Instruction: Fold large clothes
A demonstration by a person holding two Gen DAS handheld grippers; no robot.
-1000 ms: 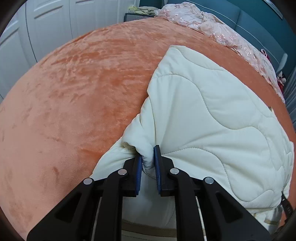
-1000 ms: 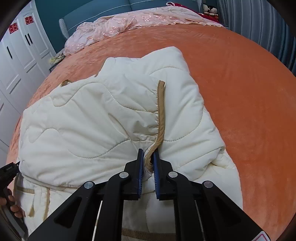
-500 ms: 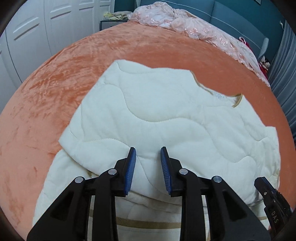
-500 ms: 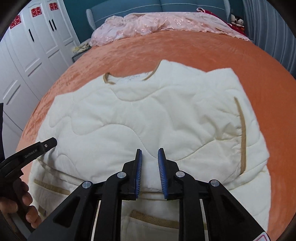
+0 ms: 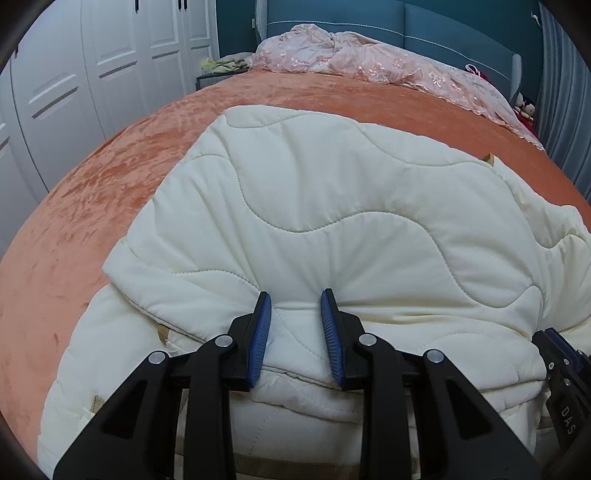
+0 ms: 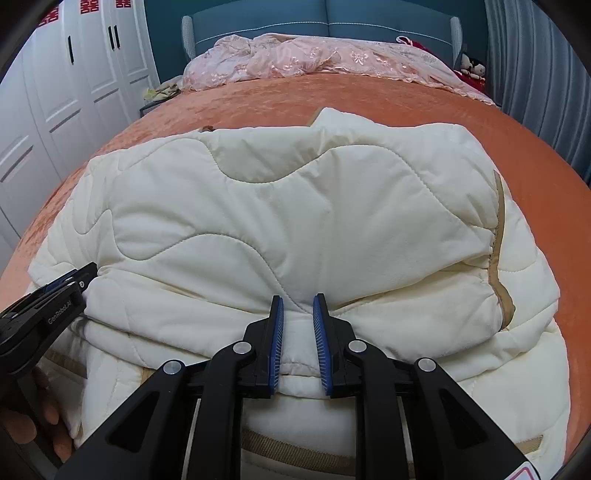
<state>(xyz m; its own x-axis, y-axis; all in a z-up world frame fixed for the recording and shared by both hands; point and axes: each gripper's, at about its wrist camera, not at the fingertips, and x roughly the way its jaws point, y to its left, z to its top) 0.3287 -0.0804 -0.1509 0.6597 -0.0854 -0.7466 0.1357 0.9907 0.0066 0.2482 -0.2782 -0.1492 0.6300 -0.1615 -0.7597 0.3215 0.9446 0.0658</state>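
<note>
I see a big bed with an orange blanket (image 5: 110, 206), white closet doors (image 5: 74, 74) on the left and a blue headboard (image 6: 332, 22) at the far end. A pink lacy cover (image 6: 295, 55) is bunched up by the headboard.

The puffy cream jacket (image 5: 332, 192) lies in the middle of the bed, close to me, folded over so 1 layer sits on top of another. A tan strip (image 6: 498, 258) runs down its right side.

My left claw (image 5: 295, 332) is open, its 2 blue pads wide apart over the near edge of the folded layer. My right claw (image 6: 298, 336) is open too, with a smaller gap, and the near edge of the jacket sits between its pads. Neither one is squeezing the cloth.
</note>
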